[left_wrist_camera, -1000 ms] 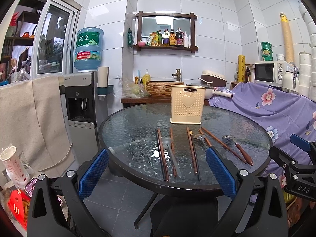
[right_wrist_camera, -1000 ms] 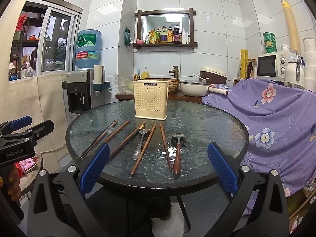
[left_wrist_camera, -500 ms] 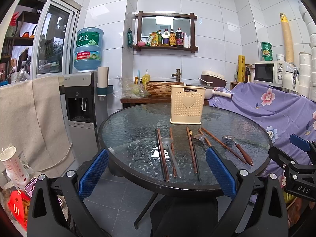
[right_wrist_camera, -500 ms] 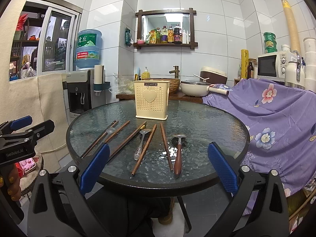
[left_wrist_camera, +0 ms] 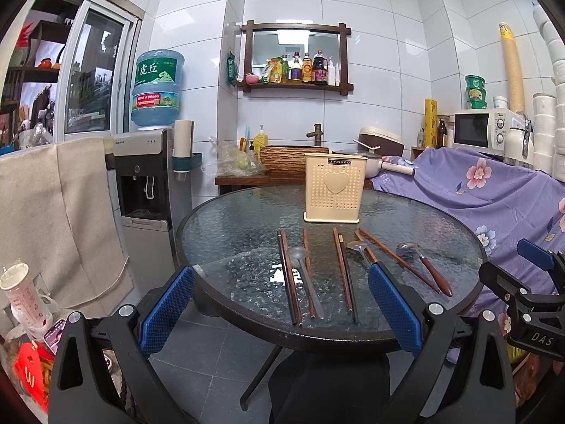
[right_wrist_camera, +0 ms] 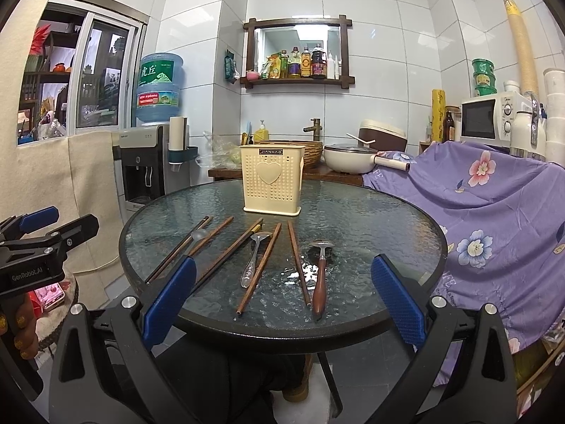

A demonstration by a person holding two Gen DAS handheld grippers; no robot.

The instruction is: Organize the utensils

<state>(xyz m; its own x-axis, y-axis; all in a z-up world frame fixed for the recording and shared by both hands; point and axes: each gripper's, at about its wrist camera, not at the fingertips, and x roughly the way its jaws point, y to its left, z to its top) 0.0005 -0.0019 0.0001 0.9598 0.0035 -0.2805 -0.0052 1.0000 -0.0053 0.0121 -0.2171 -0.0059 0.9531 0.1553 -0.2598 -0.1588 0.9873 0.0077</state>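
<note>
A cream perforated utensil holder point(left_wrist_camera: 332, 188) point(right_wrist_camera: 272, 182) with a heart on its front stands upright at the far middle of the round glass table point(left_wrist_camera: 226, 226) point(right_wrist_camera: 395, 219). Several brown chopsticks point(left_wrist_camera: 289, 275) point(right_wrist_camera: 259, 268), two metal spoons point(left_wrist_camera: 306, 279) point(right_wrist_camera: 253, 256) and a wooden-handled spoon point(left_wrist_camera: 425, 266) point(right_wrist_camera: 320, 279) lie side by side in front of it. My left gripper point(left_wrist_camera: 280, 312) is open, held before the table's near edge, nothing between its blue pads. My right gripper point(right_wrist_camera: 282, 304) is open too, also short of the utensils.
A water dispenser point(left_wrist_camera: 148, 176) stands left of the table, a purple flowered cloth point(right_wrist_camera: 494, 205) covers furniture on the right. Behind are a wooden counter with a basket sink point(left_wrist_camera: 293, 157), a pan point(right_wrist_camera: 349, 159) and a microwave point(right_wrist_camera: 489, 120). Grey tiled floor lies below.
</note>
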